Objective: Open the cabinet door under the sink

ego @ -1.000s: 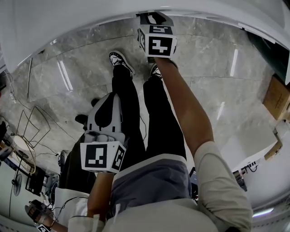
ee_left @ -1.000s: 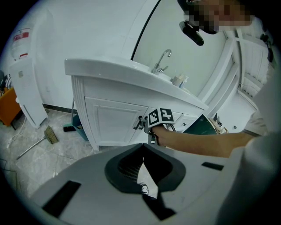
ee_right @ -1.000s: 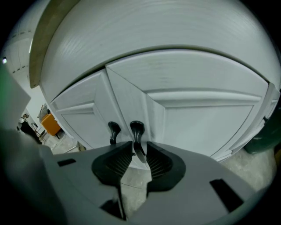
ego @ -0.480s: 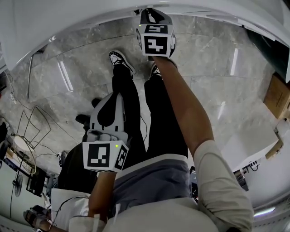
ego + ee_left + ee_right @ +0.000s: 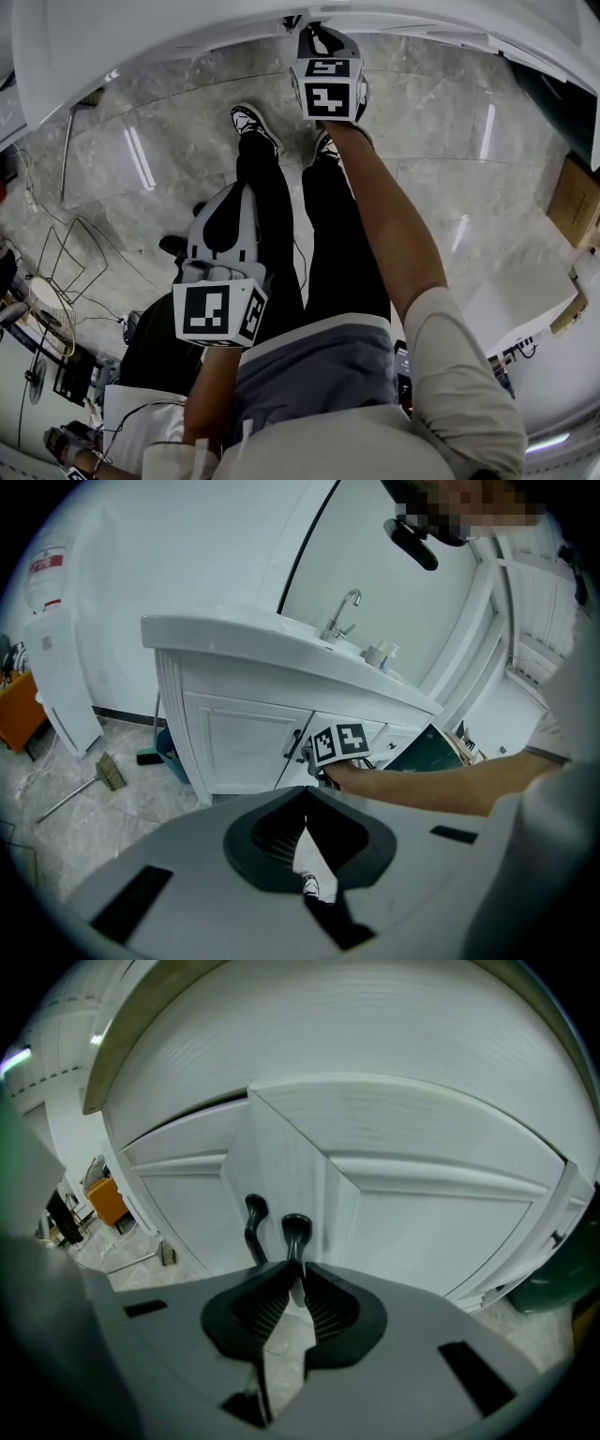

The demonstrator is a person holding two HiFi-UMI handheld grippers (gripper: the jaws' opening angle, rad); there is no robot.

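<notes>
The white cabinet under the sink (image 5: 244, 742) has two doors that meet at a seam, each with a black handle. In the right gripper view the right-hand handle (image 5: 295, 1232) runs down between the jaws of my right gripper (image 5: 296, 1274). The jaws are closing and the pads pinch it. The left-hand handle (image 5: 253, 1227) is free beside it. The right door (image 5: 441, 1232) looks level with the left one. In the head view the right gripper (image 5: 328, 89) reaches under the counter rim, tips hidden. My left gripper (image 5: 225, 234) hangs shut and empty by the person's legs.
The sink top (image 5: 281, 644) with its faucet (image 5: 342, 616) overhangs the cabinet. A broom (image 5: 84, 785) lies on the marble floor at the left. A blue bin (image 5: 173, 752) stands by the cabinet's corner. Cardboard boxes (image 5: 572, 202) sit at the right. The person's feet (image 5: 253, 127) stand close to the cabinet.
The right gripper's marker cube has rolled slightly and sits a little closer under the counter rim. The left gripper has stayed where it was.
</notes>
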